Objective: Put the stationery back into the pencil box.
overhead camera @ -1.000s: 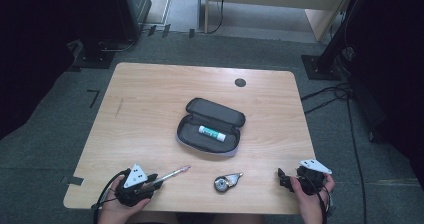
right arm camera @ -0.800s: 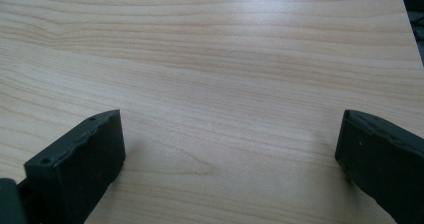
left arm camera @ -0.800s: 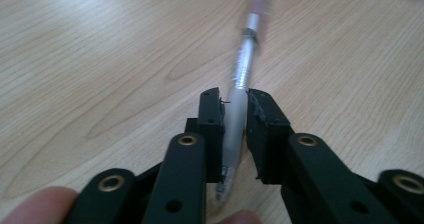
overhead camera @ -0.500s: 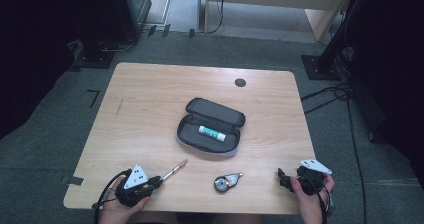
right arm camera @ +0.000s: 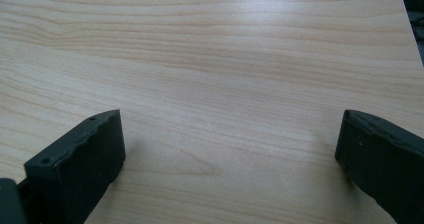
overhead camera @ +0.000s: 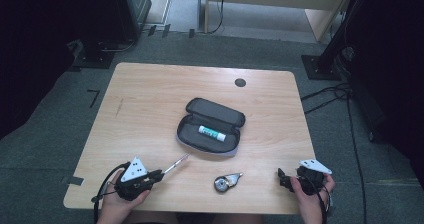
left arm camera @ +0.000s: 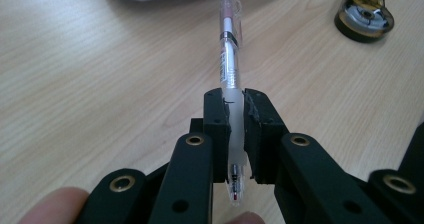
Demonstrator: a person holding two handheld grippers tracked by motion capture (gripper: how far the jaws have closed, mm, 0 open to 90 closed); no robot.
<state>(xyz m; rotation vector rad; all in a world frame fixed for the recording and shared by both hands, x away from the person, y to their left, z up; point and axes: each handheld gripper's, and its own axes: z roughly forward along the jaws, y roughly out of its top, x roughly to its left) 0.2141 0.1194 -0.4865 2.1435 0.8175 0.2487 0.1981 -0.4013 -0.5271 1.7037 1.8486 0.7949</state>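
The surface [overhead camera: 150, 114] is light wood with round corners. It stands on a grey carpet floor [overhead camera: 45, 149]. The room around it is dark. A small black round hole [overhead camera: 240, 82] sits near the far edge of the surface, a bit toward the right.

The left gripper [overhead camera: 159, 173] is near the front left corner. Its jaws are clamped tight on a clear pen [left arm camera: 229, 59]. The pen sticks out past the jaws and points toward the middle of the surface. In the left gripper view the jaws pinch the pen near its writing end, and the rest of the pen hangs just above the wood.

An open grey case [overhead camera: 210, 127] lies in the middle of the surface. A white and green stick [overhead camera: 212, 132] lies inside it. A small round tape tool [overhead camera: 224, 182] lies near the front edge, between the two grippers.

The right gripper [overhead camera: 283, 178] is near the front right corner. Its jaws are wide apart and hold nothing. In the right gripper view, bare wood lies between them.
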